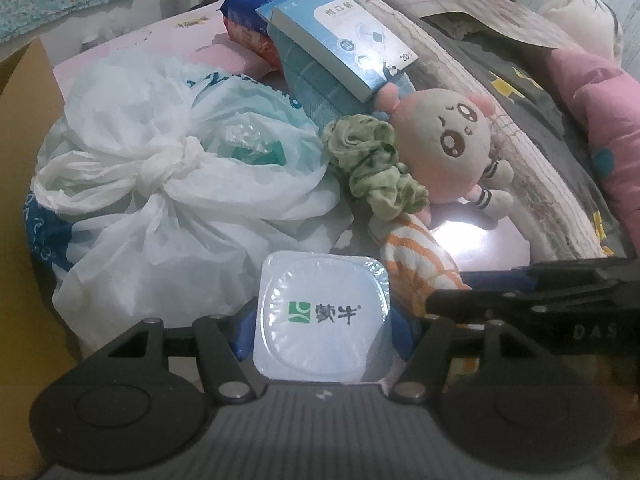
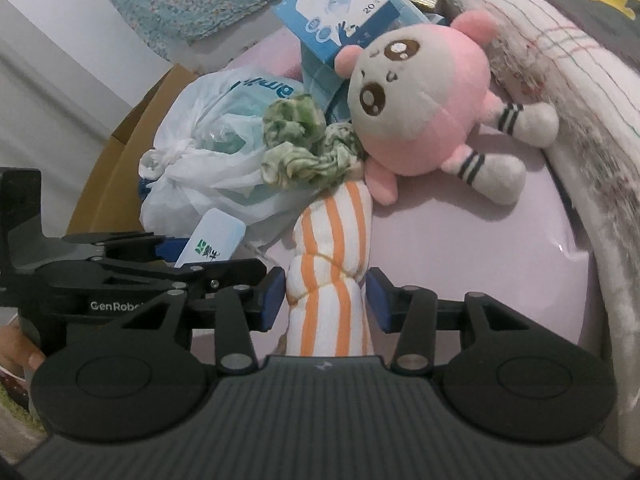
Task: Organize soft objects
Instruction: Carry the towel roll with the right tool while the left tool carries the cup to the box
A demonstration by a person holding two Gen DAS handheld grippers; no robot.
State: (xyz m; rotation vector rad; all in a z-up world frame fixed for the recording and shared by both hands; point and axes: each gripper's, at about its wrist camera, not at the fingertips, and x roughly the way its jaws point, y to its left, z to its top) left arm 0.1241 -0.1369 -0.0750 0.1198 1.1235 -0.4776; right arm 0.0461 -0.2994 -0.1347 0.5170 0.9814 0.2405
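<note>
My left gripper [image 1: 324, 328] is shut on a white sealed yogurt cup [image 1: 324, 316] with a green logo; the cup also shows in the right wrist view [image 2: 212, 240]. My right gripper [image 2: 326, 300] has its blue pads on either side of a rolled orange-and-white striped cloth [image 2: 332, 264], with small gaps showing; the cloth also shows in the left wrist view [image 1: 416, 268]. A pink and white plush doll [image 2: 420, 96] lies beyond it, also in the left wrist view [image 1: 444, 136]. A green scrunchie [image 2: 304, 140] lies against the doll, seen too from the left [image 1: 372, 160].
A knotted white plastic bag [image 1: 160, 176] sits left of the toys. Blue boxes [image 1: 344, 44] are stacked behind. A brown cardboard box [image 2: 120, 152] stands at the left. Bedding [image 1: 520, 92] runs along the right. The surface is pale pink [image 2: 460, 248].
</note>
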